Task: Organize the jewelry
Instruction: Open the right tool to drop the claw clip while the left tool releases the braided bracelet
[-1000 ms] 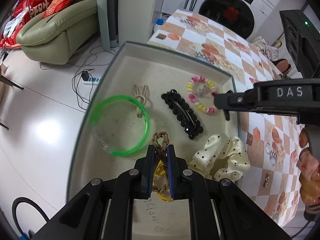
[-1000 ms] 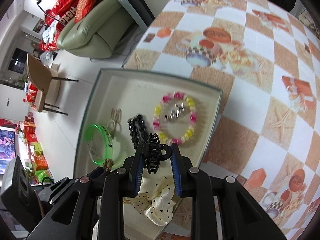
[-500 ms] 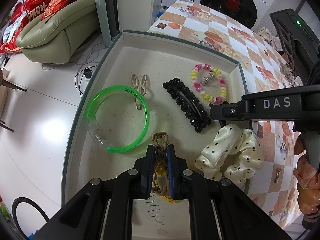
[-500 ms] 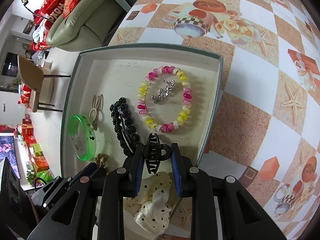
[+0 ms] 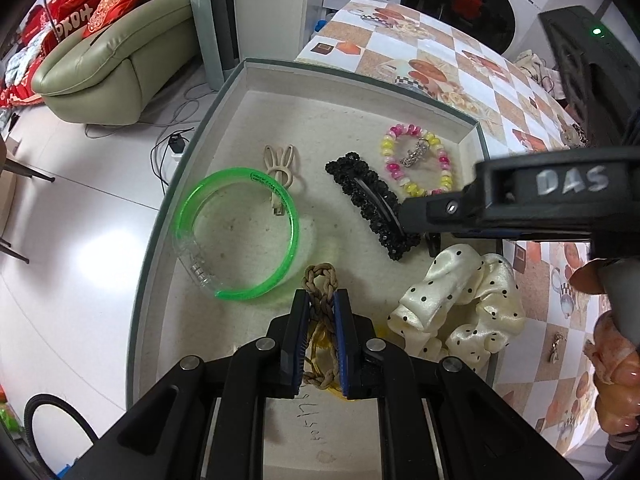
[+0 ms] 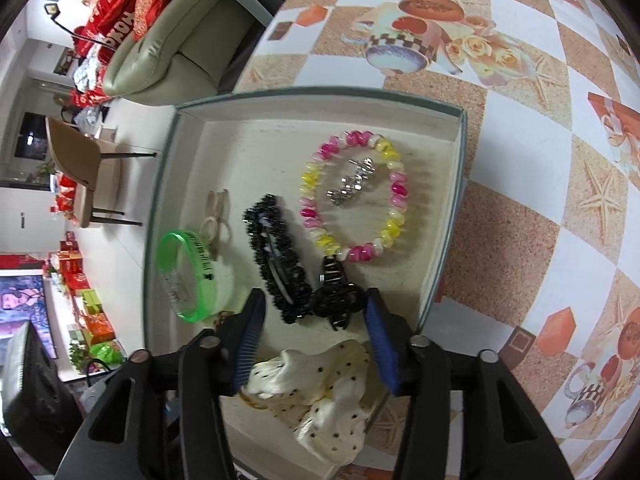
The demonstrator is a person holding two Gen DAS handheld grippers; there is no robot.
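Jewelry lies in a shallow cream-lined tray (image 6: 460,184): a glossy bead bracelet (image 6: 352,196), a knobbly black barrette (image 6: 276,256); the right gripper (image 6: 316,332) has just been opening, its jaws spread around a black claw clip (image 6: 336,304) without pressing it; the left gripper (image 5: 320,336) pinches a braided tan cord (image 5: 320,284).

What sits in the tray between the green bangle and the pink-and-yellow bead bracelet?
In the left wrist view, the beige bunny clip and the black beaded barrette lie between green bangle and bead bracelet.
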